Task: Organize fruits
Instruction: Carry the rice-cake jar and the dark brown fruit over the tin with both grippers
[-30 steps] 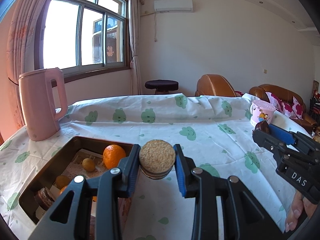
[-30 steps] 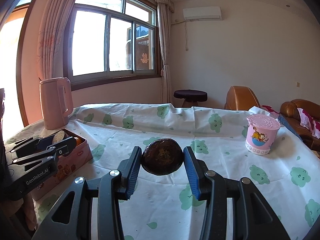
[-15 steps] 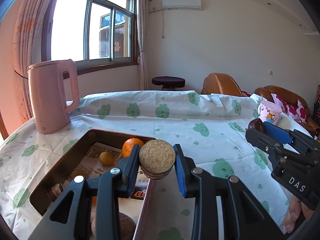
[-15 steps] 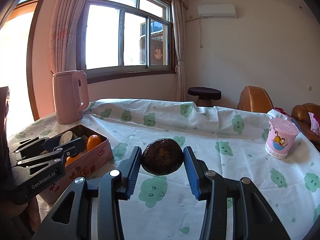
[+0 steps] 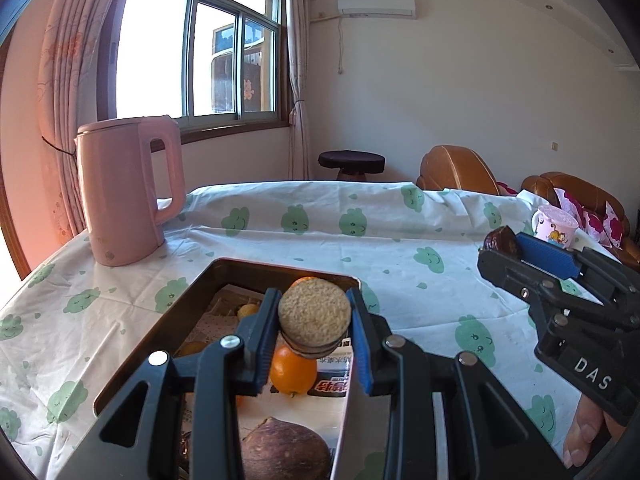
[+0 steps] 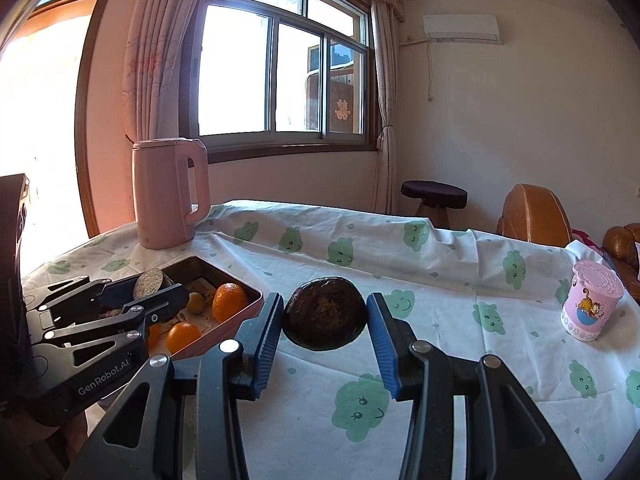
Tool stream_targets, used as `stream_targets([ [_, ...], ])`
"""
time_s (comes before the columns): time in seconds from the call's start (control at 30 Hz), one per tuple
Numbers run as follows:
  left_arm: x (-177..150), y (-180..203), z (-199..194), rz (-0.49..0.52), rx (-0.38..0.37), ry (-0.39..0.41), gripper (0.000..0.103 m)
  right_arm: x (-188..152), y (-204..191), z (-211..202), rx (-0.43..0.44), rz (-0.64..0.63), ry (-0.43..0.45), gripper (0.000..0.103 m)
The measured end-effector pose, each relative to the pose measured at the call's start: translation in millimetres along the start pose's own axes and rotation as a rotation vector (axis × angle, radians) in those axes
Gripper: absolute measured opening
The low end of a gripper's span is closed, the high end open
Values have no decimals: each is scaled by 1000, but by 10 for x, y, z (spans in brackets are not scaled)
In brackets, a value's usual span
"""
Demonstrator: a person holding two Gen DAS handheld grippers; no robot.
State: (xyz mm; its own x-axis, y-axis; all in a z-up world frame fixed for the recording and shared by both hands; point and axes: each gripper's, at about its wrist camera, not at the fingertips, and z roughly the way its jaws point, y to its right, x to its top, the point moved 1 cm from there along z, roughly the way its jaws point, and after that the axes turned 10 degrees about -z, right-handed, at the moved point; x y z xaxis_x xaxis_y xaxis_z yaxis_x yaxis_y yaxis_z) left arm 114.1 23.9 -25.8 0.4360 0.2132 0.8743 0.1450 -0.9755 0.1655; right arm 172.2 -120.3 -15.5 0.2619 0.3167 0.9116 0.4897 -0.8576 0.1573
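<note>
Left gripper [image 5: 314,326]: pinching a tan round fruit [image 5: 314,316], above the tin [image 5: 280,270].
Right gripper [image 6: 324,320]: pinching a dark fruit [image 6: 324,314] over the tablecloth [image 6: 440,280] (tin lies to its left).
Nearer: left.

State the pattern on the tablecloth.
The tablecloth is white with green smiling clouds and small green drops, clearest in the right wrist view.

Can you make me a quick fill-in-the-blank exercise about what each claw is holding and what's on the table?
1. The left claw grips a round tan ____.
2. It hovers over the open tin, which holds several ____ fruits.
3. The right claw grips a round ____-coloured fruit.
4. The kettle on the tablecloth is ____.

Missing words: biscuit; orange; dark; pink
</note>
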Motion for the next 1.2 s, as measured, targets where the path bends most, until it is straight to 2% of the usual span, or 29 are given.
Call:
stream_targets([
  [1.2,140,-564,75,-1,91,-17,35,320,-580,374,111,-57,-3,45],
])
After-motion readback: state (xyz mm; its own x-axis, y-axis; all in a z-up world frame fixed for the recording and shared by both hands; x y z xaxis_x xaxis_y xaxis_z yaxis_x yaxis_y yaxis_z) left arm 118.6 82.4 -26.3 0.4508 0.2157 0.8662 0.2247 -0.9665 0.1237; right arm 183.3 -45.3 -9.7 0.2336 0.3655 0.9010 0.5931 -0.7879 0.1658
